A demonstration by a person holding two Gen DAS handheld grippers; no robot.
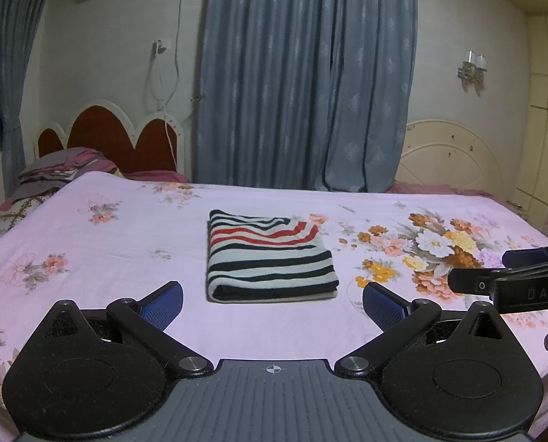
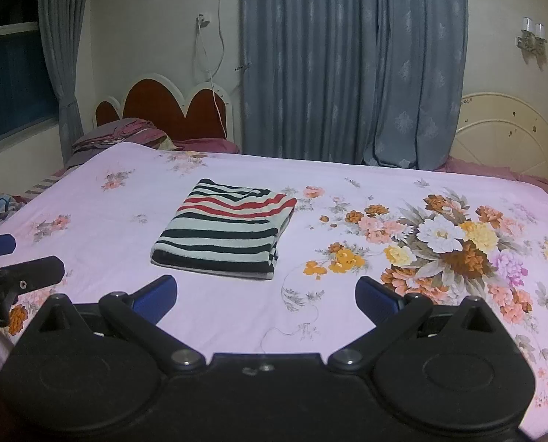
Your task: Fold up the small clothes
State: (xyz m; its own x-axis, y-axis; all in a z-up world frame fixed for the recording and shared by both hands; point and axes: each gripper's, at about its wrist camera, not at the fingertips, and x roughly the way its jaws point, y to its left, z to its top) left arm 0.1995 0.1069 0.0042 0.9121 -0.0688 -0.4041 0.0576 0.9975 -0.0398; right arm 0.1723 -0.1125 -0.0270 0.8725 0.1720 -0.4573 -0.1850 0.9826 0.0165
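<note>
A striped garment [image 1: 270, 256], white with black and red bands, lies folded into a neat rectangle on the pink floral bed sheet [image 1: 108, 243]. It also shows in the right wrist view [image 2: 226, 230]. My left gripper [image 1: 272, 302] is open and empty, held just short of the garment's near edge. My right gripper [image 2: 265, 294] is open and empty, back from the garment and to its right. The right gripper shows at the right edge of the left wrist view [image 1: 509, 276]. The left gripper shows at the left edge of the right wrist view [image 2: 12, 258].
The bed fills both views, with a large flower print [image 2: 447, 246] to the right of the garment. Pillows and bedding [image 1: 52, 173] lie at the far left by a red headboard [image 1: 119, 132]. Grey curtains [image 1: 303, 84] hang behind the bed.
</note>
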